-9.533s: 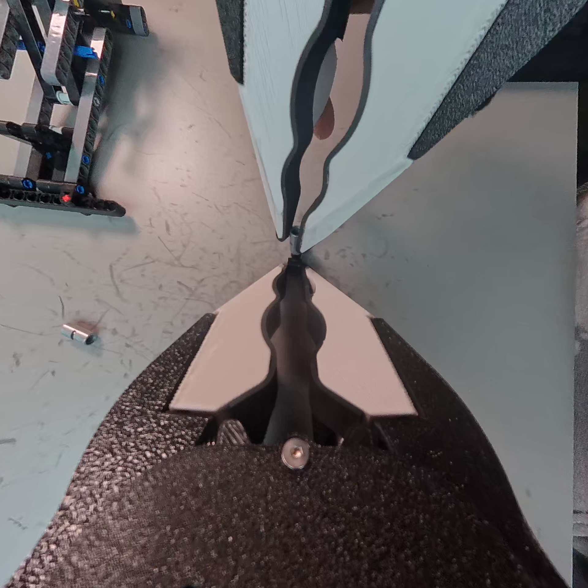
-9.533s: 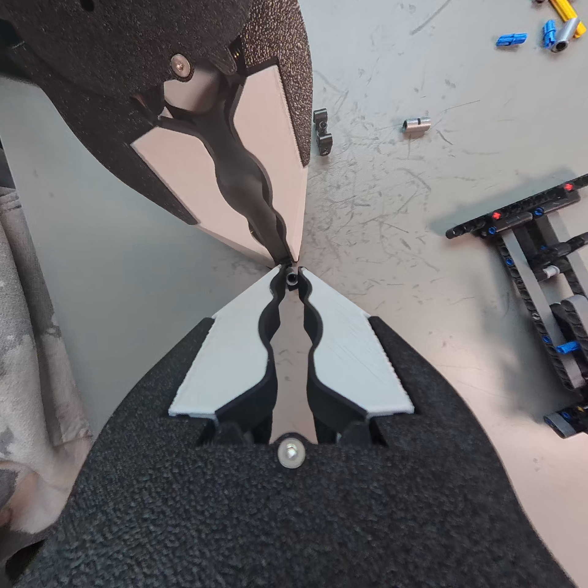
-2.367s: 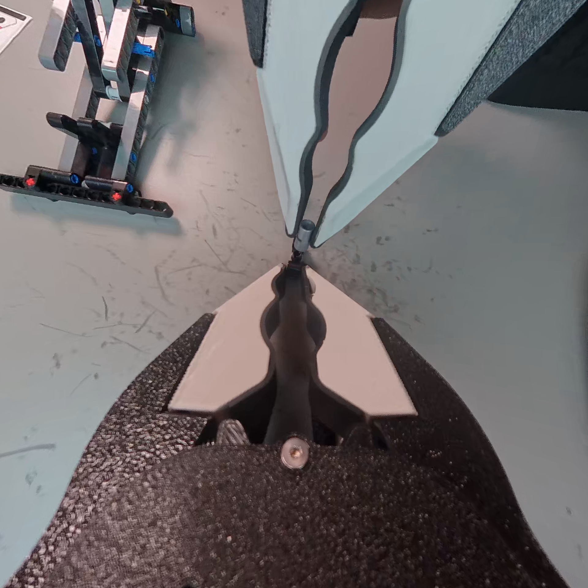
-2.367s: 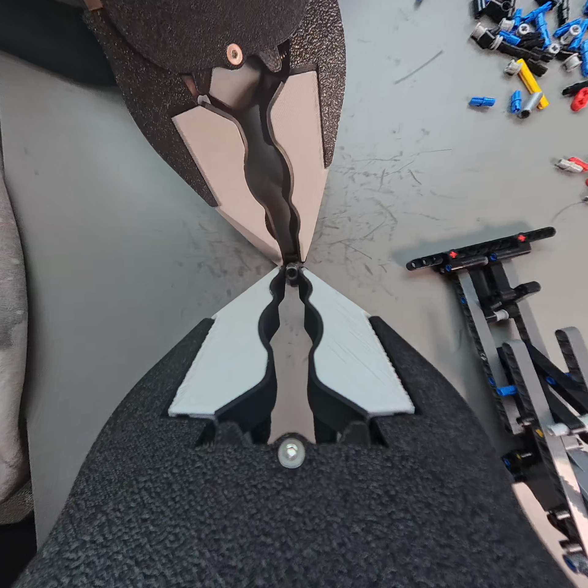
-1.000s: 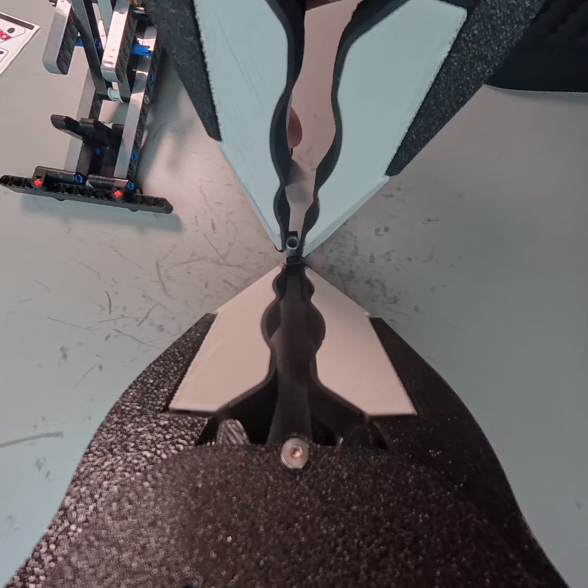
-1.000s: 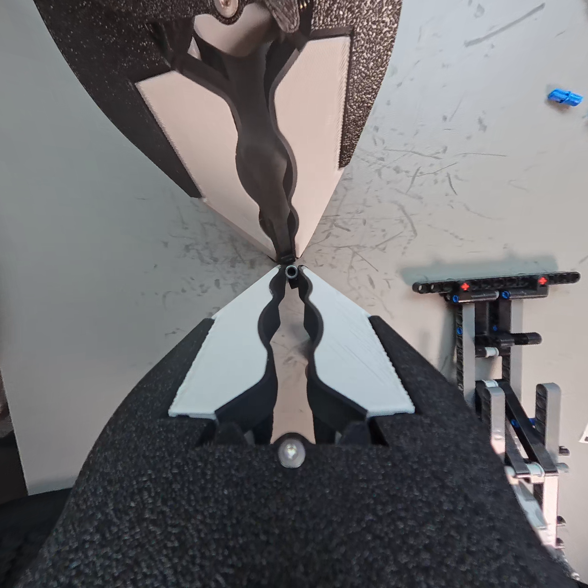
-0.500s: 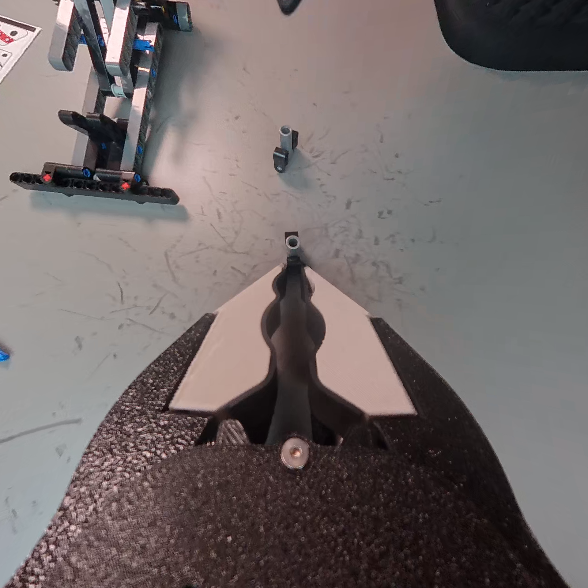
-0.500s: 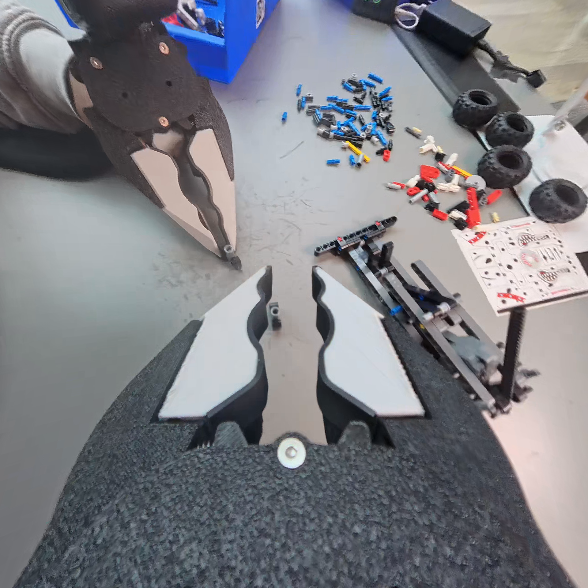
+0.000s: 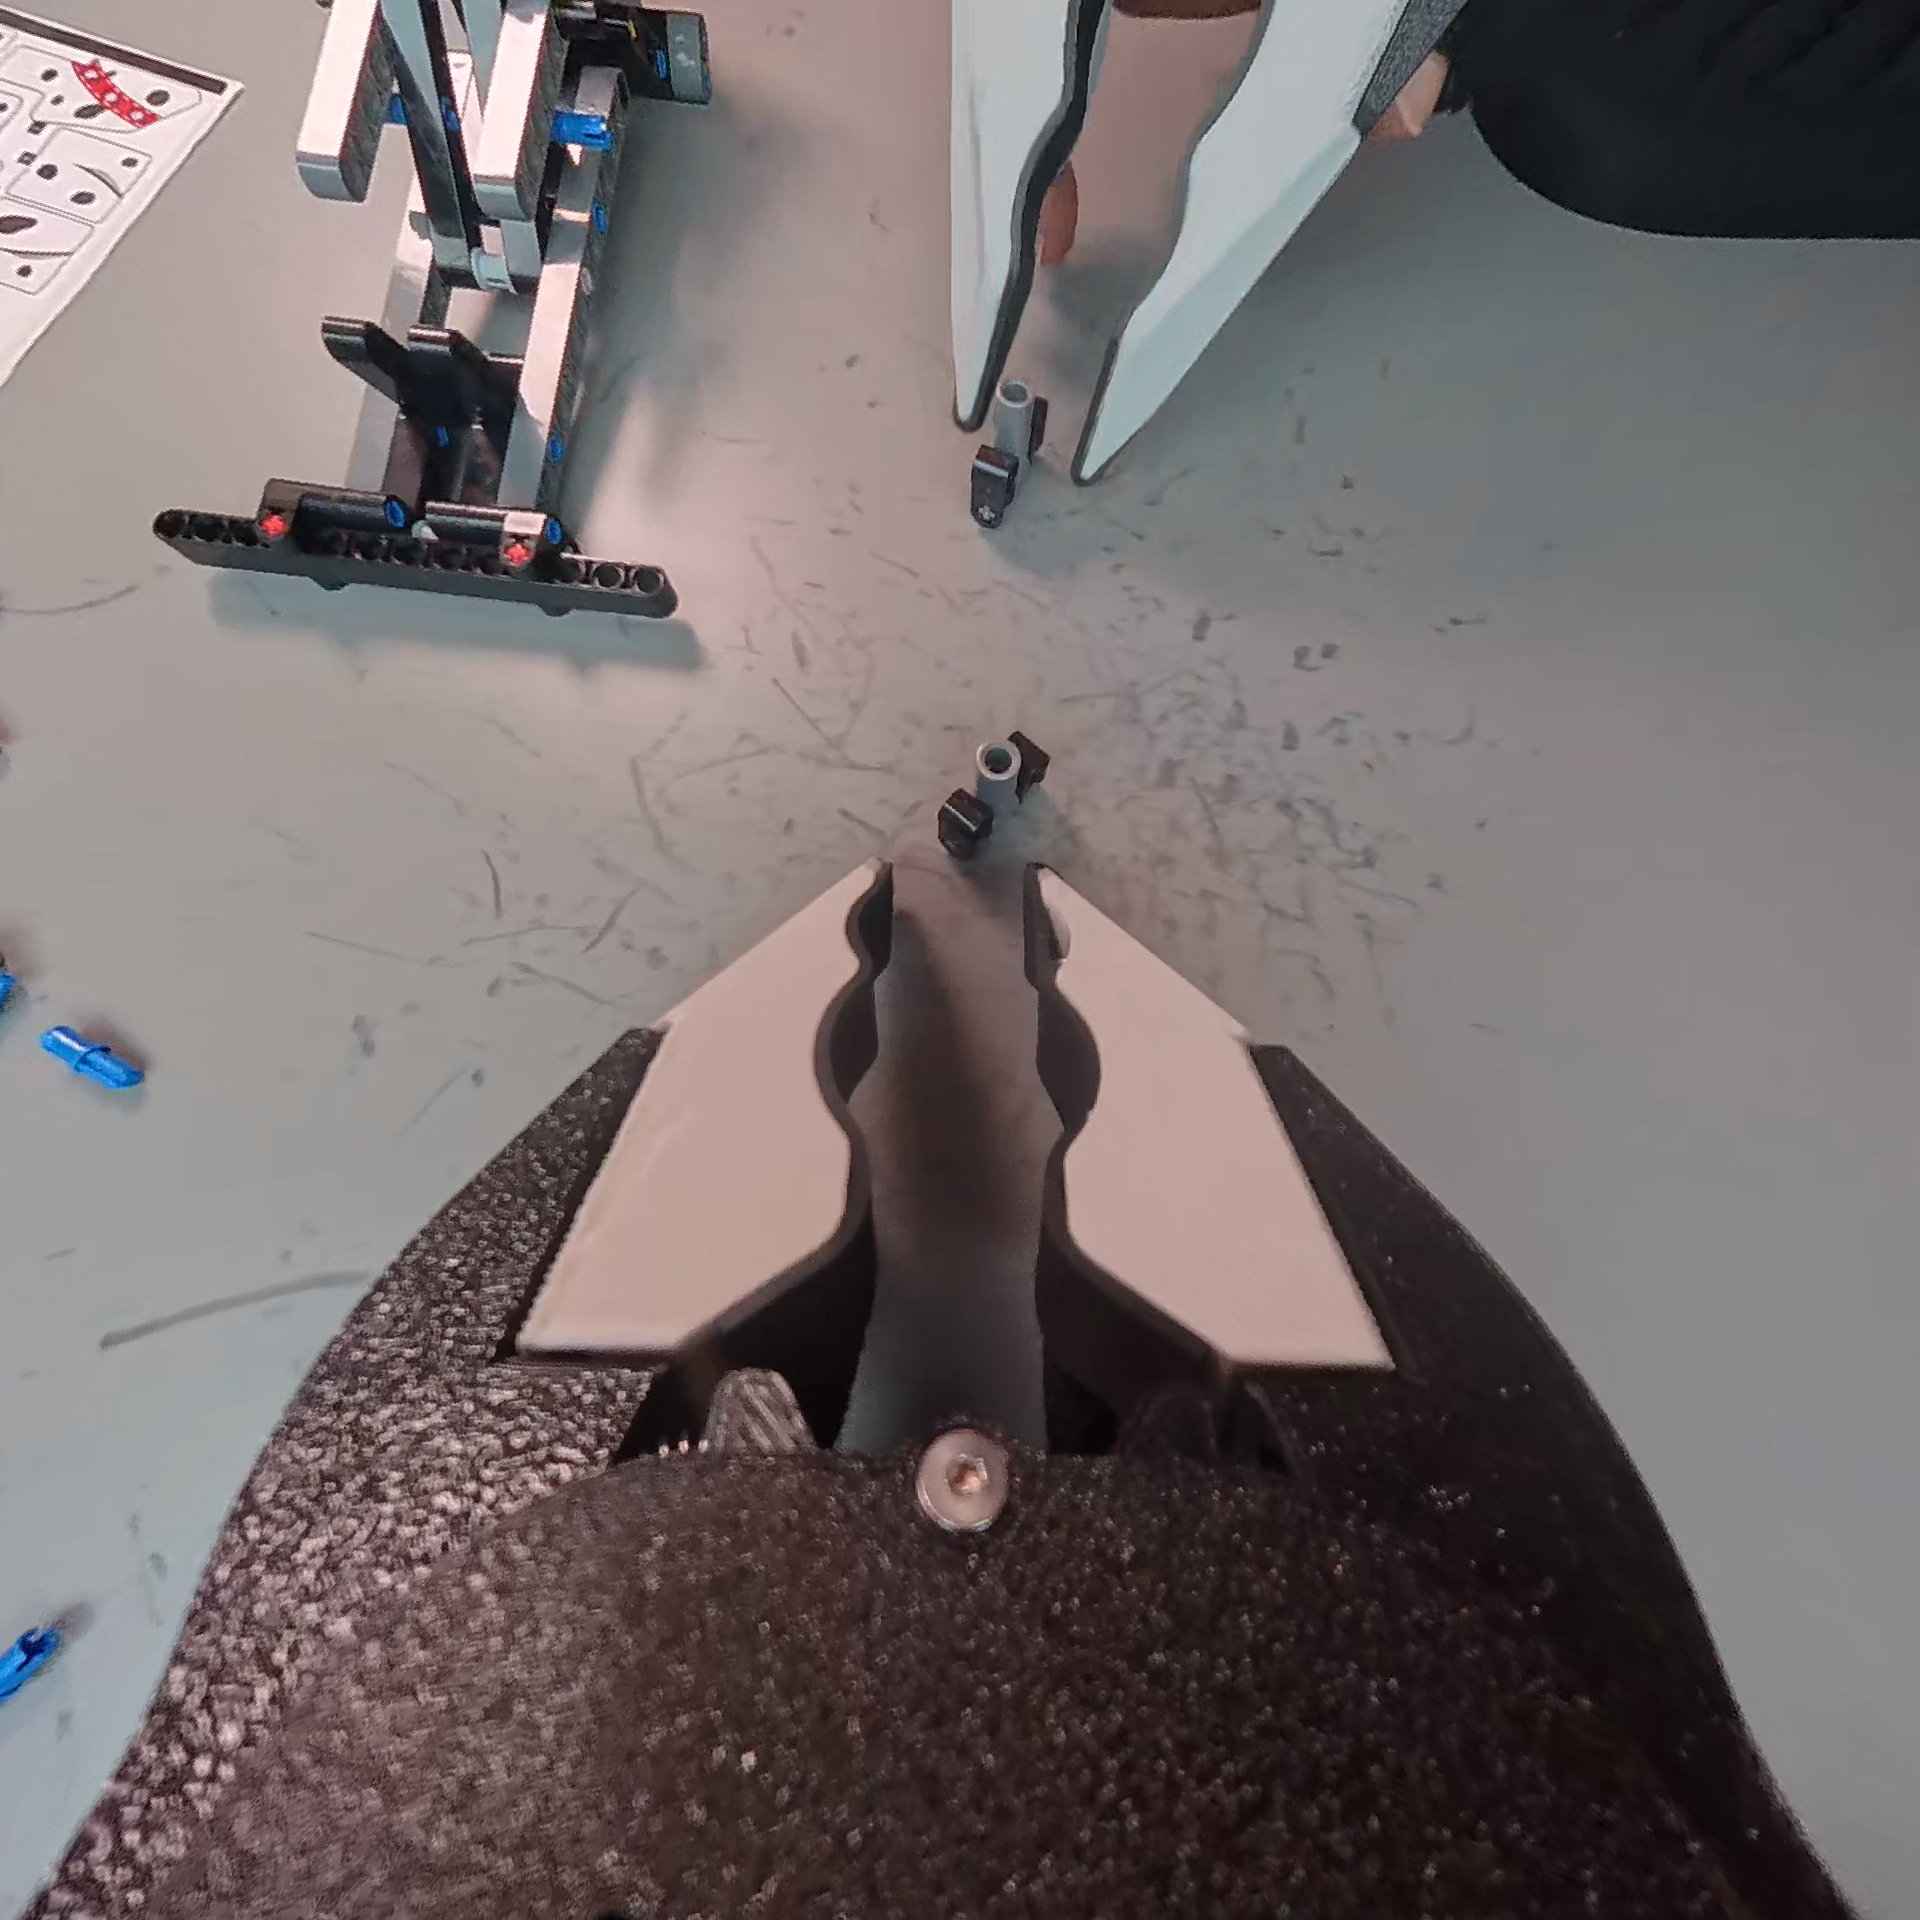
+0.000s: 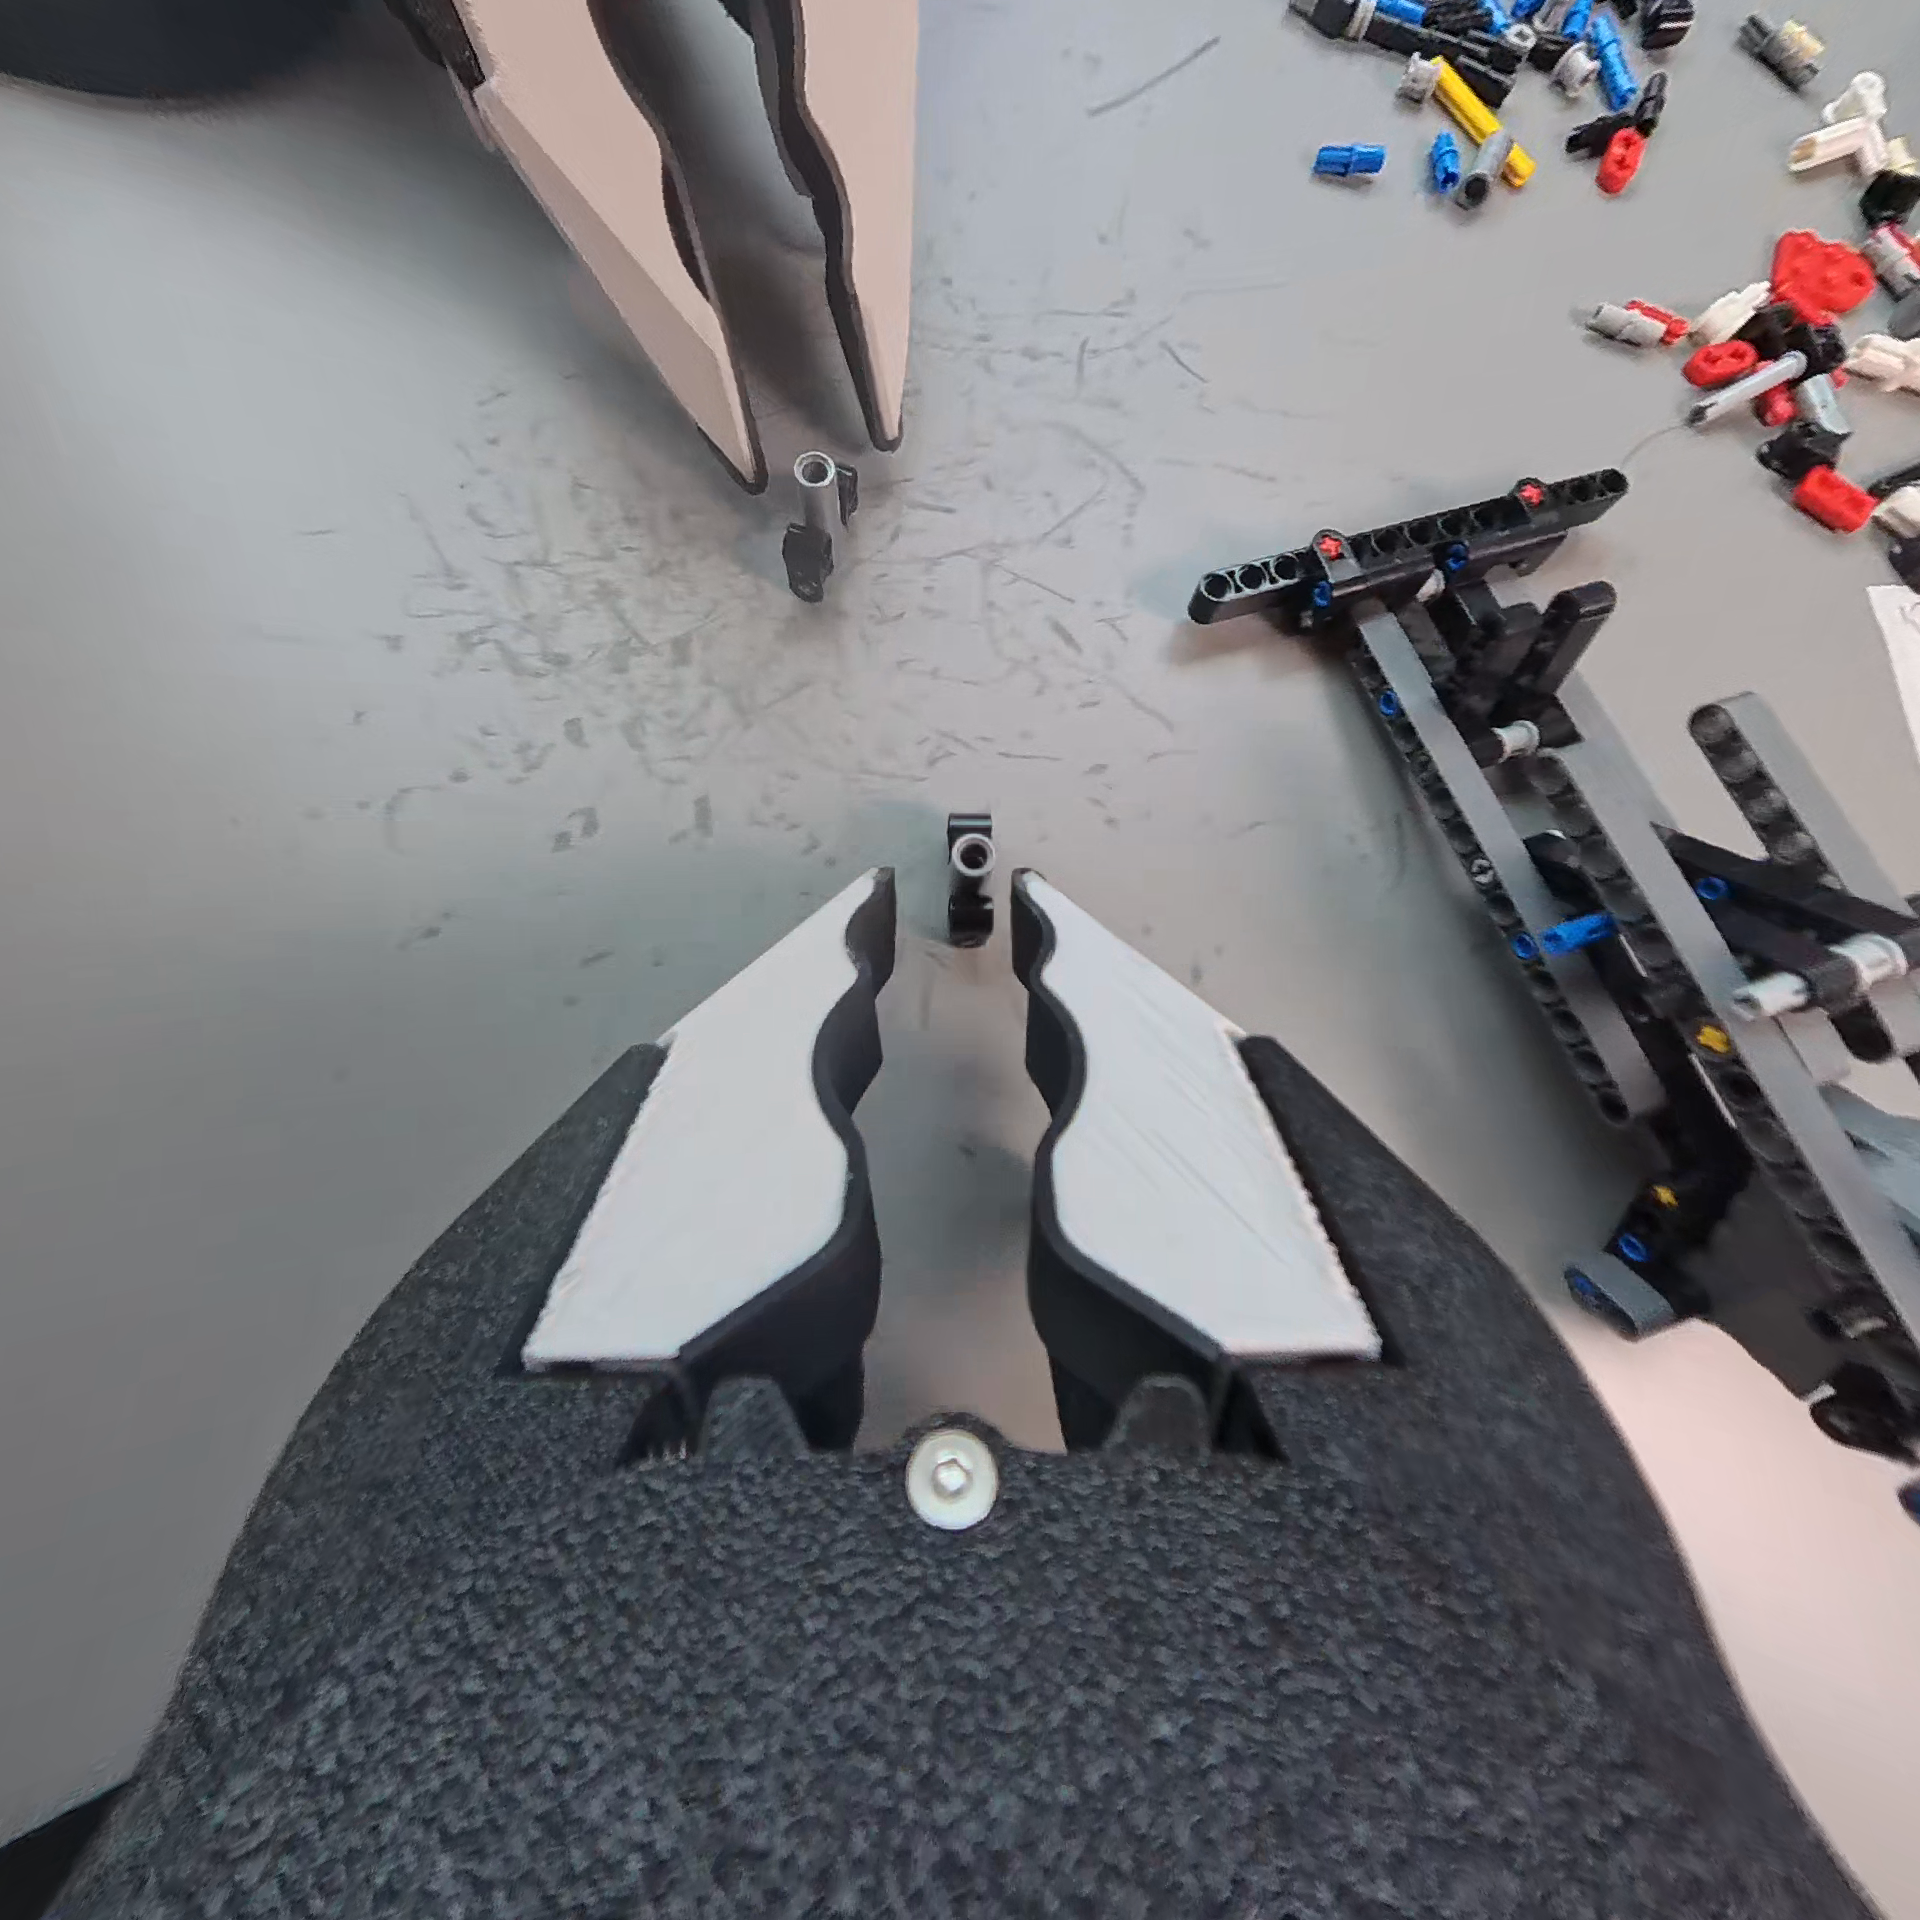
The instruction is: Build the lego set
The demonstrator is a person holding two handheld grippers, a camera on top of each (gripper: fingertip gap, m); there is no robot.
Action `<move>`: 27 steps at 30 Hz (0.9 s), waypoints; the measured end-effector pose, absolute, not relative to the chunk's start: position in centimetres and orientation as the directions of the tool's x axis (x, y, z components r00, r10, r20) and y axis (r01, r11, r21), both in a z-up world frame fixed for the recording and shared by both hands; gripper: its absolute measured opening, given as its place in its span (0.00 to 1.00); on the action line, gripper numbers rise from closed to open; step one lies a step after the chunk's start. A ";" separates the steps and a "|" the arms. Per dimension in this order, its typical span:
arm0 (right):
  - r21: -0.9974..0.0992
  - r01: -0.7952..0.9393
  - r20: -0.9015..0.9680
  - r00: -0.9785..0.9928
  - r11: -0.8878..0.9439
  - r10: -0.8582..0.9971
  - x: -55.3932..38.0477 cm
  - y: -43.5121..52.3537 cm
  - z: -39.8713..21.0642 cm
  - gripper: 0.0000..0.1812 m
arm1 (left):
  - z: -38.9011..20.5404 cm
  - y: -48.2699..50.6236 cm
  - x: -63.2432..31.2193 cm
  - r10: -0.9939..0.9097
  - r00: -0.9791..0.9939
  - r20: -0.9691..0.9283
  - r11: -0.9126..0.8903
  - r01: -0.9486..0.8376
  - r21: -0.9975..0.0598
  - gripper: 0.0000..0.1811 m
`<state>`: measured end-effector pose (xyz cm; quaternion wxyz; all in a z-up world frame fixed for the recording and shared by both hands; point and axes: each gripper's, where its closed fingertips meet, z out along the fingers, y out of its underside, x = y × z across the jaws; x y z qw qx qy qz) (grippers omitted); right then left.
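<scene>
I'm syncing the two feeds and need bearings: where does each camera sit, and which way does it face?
Left wrist view: on the left gripper, looking down its open fingers at the scratched grey table; a small grey-and-black connector assembly lies at its tips, the right gripper opposite.
Right wrist view: on the right gripper, facing back at the left gripper, loose parts beyond.
Shared: both grippers, both connector assemblies, the black-and-grey chassis.

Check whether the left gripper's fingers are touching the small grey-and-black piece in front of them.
Apart. In the left wrist view the left gripper is open and the small grey-and-black piece lies just beyond its fingertips, with bare table between.
</scene>
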<state>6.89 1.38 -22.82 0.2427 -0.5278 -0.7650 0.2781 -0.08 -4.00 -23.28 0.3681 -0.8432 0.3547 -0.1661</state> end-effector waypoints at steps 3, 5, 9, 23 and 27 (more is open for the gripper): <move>-0.664 0.675 0.079 -0.366 0.323 0.927 6.3 0.8 -23.3 0.04 | -23.1 -3.5 0.1 -0.712 0.702 0.017 -0.475 -0.464 -0.748 0.19; -0.661 0.666 0.070 -0.404 0.346 0.912 6.0 0.1 -23.3 0.04 | -22.8 -3.3 0.5 -0.715 0.698 0.035 -0.478 -0.451 -0.754 0.22; -0.659 0.646 0.065 -0.460 0.384 0.886 5.6 -1.2 -23.4 0.04 | -22.8 -3.3 1.1 -0.752 0.659 0.012 -0.441 -0.488 -0.753 0.15; -0.664 0.620 0.137 -0.449 0.418 0.883 5.5 -1.0 -23.4 0.05 | -23.2 -1.4 -0.9 -0.682 0.732 -0.017 -0.481 -0.466 -0.743 0.06; -0.662 0.616 0.152 -0.447 0.427 0.881 5.5 -1.0 -23.4 0.07 | -23.7 -1.7 -0.9 -0.688 0.726 -0.018 -0.493 -0.485 -0.722 0.06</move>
